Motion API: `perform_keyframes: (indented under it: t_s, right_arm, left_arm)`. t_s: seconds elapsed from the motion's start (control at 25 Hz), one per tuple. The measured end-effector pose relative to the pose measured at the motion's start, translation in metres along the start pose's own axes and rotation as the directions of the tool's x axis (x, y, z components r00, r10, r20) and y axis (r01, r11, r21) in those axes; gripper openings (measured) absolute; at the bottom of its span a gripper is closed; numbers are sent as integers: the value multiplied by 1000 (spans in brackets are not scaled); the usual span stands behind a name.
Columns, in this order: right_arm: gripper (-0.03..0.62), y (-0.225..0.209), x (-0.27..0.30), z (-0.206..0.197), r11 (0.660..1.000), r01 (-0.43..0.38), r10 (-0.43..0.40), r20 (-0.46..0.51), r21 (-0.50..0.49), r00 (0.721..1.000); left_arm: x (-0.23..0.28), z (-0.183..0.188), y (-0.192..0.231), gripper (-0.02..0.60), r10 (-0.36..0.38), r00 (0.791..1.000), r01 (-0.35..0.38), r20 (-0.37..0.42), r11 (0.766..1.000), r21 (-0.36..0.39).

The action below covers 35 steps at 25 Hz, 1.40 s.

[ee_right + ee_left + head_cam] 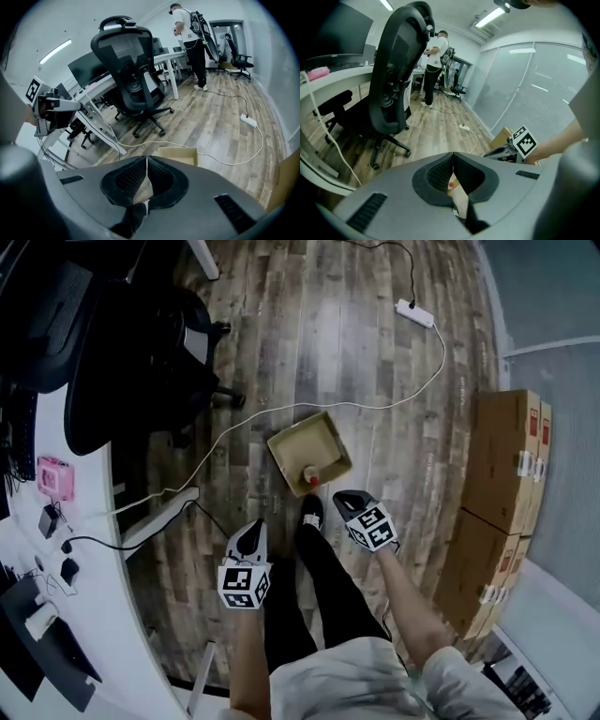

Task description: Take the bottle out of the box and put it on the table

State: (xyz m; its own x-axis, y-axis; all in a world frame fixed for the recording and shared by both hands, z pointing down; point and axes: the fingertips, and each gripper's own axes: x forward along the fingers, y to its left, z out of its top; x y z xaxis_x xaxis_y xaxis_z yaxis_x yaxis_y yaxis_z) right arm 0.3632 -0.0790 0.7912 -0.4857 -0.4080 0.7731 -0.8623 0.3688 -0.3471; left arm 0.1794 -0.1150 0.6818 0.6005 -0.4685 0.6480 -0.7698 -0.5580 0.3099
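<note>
Head view: square cardboard box (302,442) holds red-capped bottle (310,477).

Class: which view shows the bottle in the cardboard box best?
The head view: it looks down into the open cardboard box, with the bottle standing in the corner nearest the person. The left gripper view shows little beyond its red cap; the rest is hidden. The right gripper view shows the box, but no bottle.
</note>
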Motion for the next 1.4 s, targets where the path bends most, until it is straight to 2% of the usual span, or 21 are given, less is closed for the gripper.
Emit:
perform_keyframes:
  t_s: [0.12, 0.28, 0.4, 0.52, 0.72, 0.92, 1.08, 1.16, 1.2, 1.28, 1.4]
  right_arm:
    - [43, -15, 44, -20, 999, 28, -29, -42, -19, 999]
    - [43, -21, 103, -52, 997, 46, -53, -114, -62, 992]
    - [42, -22, 139, -73, 999, 48, -45, -135, 20, 990]
    - [42, -30, 165, -91, 989, 101, -85, -145, 110, 986]
    - [41, -45, 198, -129, 983, 180, -166, -221, 41, 961]
    - [41, -54, 232, -150, 987, 160, -151, -267, 11, 952]
    - [43, -64, 247, -154, 982, 187, -190, -271, -36, 944]
    - [44, -63, 256, -155, 981, 176, -191, -267, -79, 945]
    - [62, -61, 261, -156, 983, 159, -179, -269, -96, 946]
    - [153, -60, 269, -160, 984, 131, -159, -277, -118, 948]
    - [216, -65, 279, -167, 985, 121, -153, -288, -125, 945]
  left_arm:
    - [16, -34, 22, 14, 14, 1000, -14, -10, 1000, -11]
    - [31, -81, 52, 14, 48, 999, -49, -6, 996, -77]
    - [44, -114, 66, 14, 43, 999, -43, -9, 994, -102]
    - [56, -142, 68, 14, 12, 1000, -14, -14, 993, -117]
    - [74, -182, 74, 14, -19, 1000, 18, -12, 993, -114]
    - [99, -204, 100, 14, -32, 999, 32, 4, 994, -105]
    - [117, -213, 106, 14, -70, 997, 73, 31, 991, -116]
    - [125, -218, 107, 14, -71, 997, 75, 38, 991, -110]
    - [128, -221, 107, 14, -71, 997, 75, 40, 991, -107]
    - [136, -225, 105, 14, -74, 996, 79, 50, 991, -106]
    - [149, -232, 104, 14, -75, 995, 81, 63, 991, -107]
